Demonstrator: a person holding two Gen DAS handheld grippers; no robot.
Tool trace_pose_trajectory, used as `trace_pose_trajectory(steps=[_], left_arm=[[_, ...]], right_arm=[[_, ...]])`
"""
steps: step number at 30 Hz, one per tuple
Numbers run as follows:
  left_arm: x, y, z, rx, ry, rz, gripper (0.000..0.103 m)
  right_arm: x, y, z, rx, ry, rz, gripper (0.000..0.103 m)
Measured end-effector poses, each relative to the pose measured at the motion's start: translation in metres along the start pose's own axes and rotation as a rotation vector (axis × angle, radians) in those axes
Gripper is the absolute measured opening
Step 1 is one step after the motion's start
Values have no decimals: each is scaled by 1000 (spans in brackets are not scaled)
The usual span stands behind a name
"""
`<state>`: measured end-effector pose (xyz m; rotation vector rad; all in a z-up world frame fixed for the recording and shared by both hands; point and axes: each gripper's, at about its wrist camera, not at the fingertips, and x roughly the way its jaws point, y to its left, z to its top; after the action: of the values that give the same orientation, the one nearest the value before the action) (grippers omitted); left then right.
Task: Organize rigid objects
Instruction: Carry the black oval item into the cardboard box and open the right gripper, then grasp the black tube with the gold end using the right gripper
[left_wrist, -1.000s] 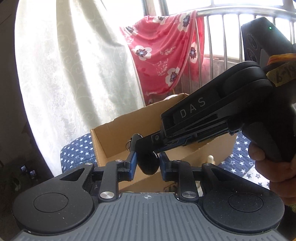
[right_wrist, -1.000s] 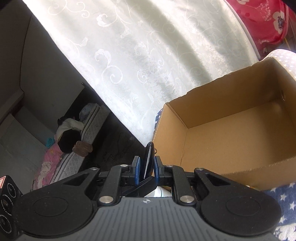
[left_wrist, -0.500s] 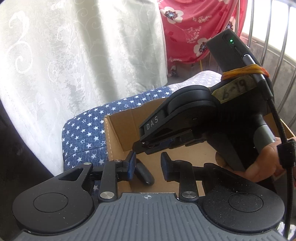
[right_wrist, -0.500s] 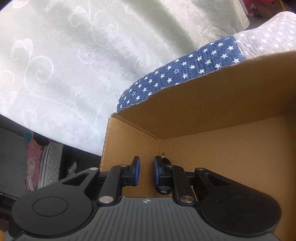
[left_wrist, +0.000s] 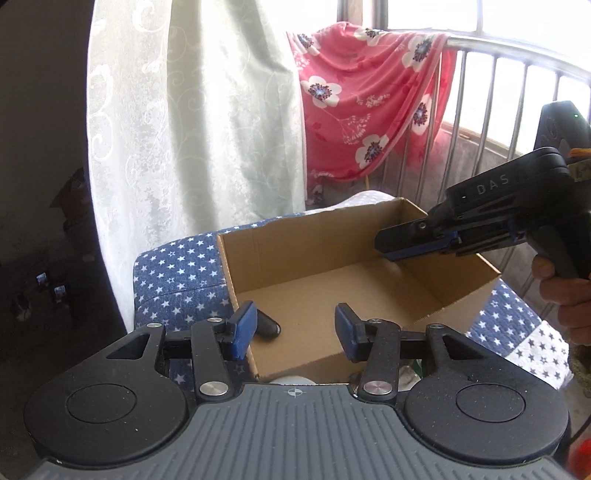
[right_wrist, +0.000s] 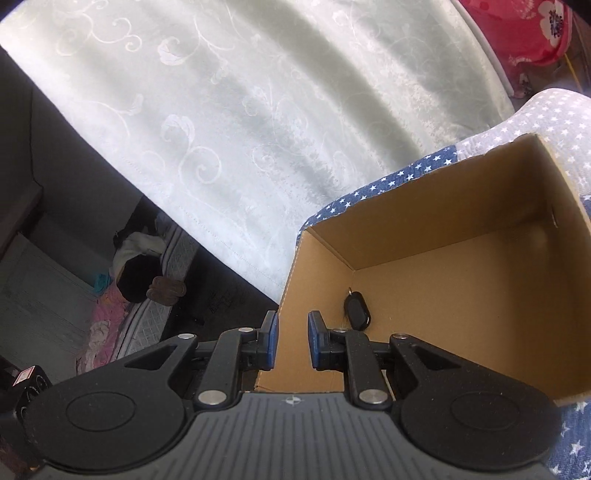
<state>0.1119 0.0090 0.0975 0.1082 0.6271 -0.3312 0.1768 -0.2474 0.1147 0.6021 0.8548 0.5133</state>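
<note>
- Left gripper (left_wrist: 295, 332) hangs at the near rim of the cardboard box (left_wrist: 369, 229), its jaws opening with nothing between them.
- Black key fob (right_wrist: 356, 309) lies flat in the box's near left corner, tucked against the wall, likely set down there to be stored.
- Right gripper (right_wrist: 291, 339) hovers above the box, its pads a narrow gap apart and gripping nothing.

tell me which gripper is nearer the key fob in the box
Left. The left gripper, jaws opening, sits just beside the key fob at the box corner; the right gripper hangs above the far side.
</note>
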Motion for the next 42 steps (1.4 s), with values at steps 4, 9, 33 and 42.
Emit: trace_pose_trajectory(steps=[4, 9, 33, 42], left_arm=[[-20, -22, -38, 50, 0, -60, 48], [-11, -49, -89, 106, 41, -106, 48], [24, -97, -131, 250, 122, -82, 35], [23, -94, -132, 251, 125, -69, 33]], right_arm=[[-44, -12, -58, -16, -67, 10, 20], [-46, -46, -125, 79, -91, -13, 36], [-14, -99, -197, 351, -128, 67, 48], [-2, -91, -196, 309, -107, 46, 39]])
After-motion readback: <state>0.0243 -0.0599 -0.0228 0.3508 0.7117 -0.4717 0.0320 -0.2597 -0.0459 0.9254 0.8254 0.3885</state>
